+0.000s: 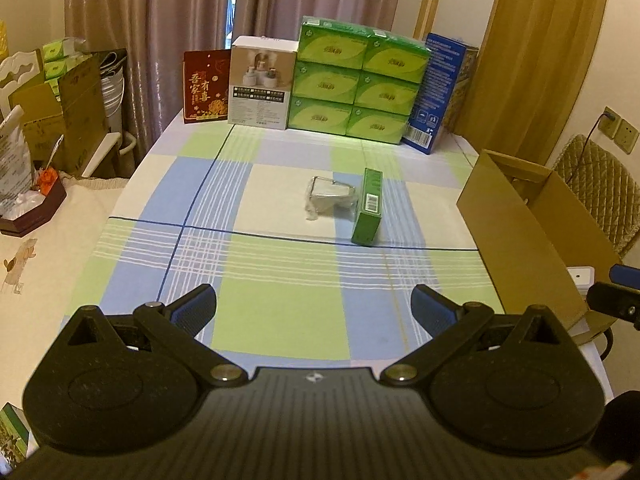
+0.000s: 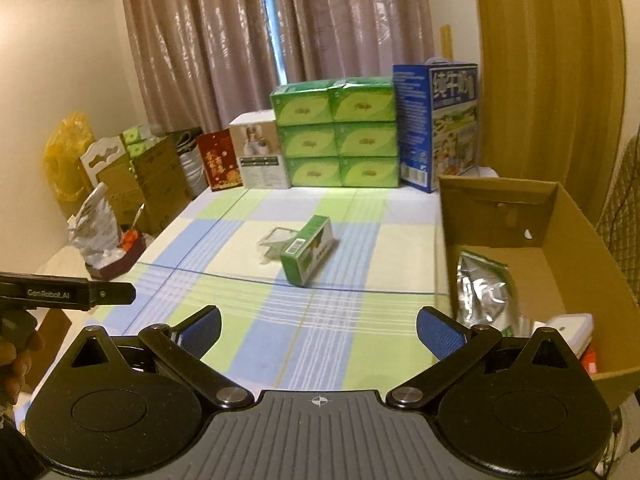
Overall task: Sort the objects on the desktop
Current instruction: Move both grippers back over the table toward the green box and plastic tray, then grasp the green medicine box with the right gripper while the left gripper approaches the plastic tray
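Table [image 1: 120, 280] w/ checked blue-green-white cloth fills most of both views. Along its far edge, a row of stuff: shrink-wrapped stack of green tissue packs [image 1: 356, 84], tall blue carton [image 1: 436, 92] to its right, white product box [image 1: 260, 82] and dark red card box [image 1: 205, 86] to its left.

Open cardboard box [image 2: 576, 248] sits at the table's right side, flaps up. In the right wrist view I see a silver foil pouch [image 2: 482, 288] inside it, plus a white lidded container [image 2: 570, 326] near the front corner; something orange beside that, can't tell what.

Mid-table, well apart from both my grippers: small green box [image 1: 369, 208] lying on the cloth, barcode end toward me. Just beside it on its left, touching or nearly so, a clear plastic-wrapped item [image 1: 328, 196] w/ a white piece inside.

My left gripper [image 1: 314, 304] hangs low over the near part of the cloth, fingers spread wide, nothing between them. My right gripper [image 2: 318, 326], same: fingers wide apart, empty, right pad close to the cardboard box's near wall. Left gripper's body also shows at the left edge of the right wrist view.
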Available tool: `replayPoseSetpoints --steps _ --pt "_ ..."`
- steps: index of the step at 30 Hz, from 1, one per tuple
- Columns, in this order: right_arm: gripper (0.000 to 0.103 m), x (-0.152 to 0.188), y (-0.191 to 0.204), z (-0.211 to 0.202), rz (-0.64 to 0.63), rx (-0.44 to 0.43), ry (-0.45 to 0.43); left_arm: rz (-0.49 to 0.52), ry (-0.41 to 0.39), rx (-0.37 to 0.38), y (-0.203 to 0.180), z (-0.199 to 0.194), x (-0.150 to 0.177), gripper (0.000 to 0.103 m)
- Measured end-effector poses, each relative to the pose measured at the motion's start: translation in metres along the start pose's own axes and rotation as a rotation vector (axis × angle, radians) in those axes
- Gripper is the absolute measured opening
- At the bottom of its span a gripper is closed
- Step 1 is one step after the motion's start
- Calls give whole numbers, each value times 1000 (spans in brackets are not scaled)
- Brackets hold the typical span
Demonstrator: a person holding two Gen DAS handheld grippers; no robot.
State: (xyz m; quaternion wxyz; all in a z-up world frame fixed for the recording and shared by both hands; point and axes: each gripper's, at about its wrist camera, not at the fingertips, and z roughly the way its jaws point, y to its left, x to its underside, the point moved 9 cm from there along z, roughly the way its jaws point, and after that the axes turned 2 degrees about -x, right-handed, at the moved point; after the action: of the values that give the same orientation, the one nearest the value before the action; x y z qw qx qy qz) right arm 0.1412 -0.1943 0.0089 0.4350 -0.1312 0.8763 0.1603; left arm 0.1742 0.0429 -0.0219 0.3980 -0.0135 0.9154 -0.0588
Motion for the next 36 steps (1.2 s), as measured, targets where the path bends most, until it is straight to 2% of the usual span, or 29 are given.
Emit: replayPoseSetpoints --steps 16,24,32,36 --pt "101 4 18 56 -48 -20 60 13 34 4 16 43 2 102" --pt "101 -4 18 114 -61 -18 58 14 57 -9 29 85 -2 102" --pt "100 -8 8 180 -48 -15 51 -55 46 -27 51 138 -13 101" --pt "93 -9 1 208 -16 -17 63 18 30 -48 53 156 -20 101"
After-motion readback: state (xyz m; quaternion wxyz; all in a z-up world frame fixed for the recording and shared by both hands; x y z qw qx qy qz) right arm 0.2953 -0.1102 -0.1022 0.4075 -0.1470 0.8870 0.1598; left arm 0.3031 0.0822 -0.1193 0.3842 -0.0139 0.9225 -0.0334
